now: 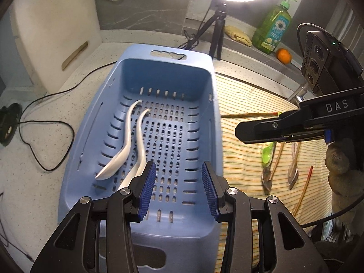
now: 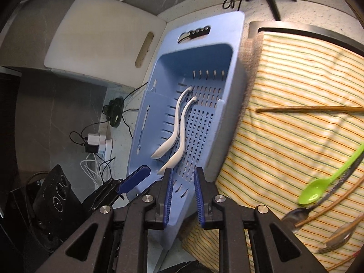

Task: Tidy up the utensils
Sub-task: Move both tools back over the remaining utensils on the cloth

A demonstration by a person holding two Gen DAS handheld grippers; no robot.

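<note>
A blue perforated basket (image 1: 204, 72) holds two white spoons (image 1: 127, 136). My left gripper (image 1: 178, 170) is open and empty, hovering over the basket's near end. My right gripper (image 2: 183, 175) is open and empty beside the basket's near right rim (image 2: 236, 95); the white spoons (image 2: 179, 125) show there too. It also shows in the left wrist view (image 1: 261, 133) above a striped cloth (image 1: 245, 166). On the cloth lie a green spoon (image 2: 318, 186), metal spoons (image 1: 267, 177), a wooden chopstick (image 2: 307, 108) and other chopsticks (image 1: 304, 188).
A white cutting board (image 1: 54, 22) leans at the back left. Cables (image 1: 45, 122) cross the speckled counter. A ring light on a tripod (image 1: 218, 29), a green soap bottle (image 1: 273, 27), a sponge (image 1: 237, 35) and an orange (image 1: 284, 55) stand at the back.
</note>
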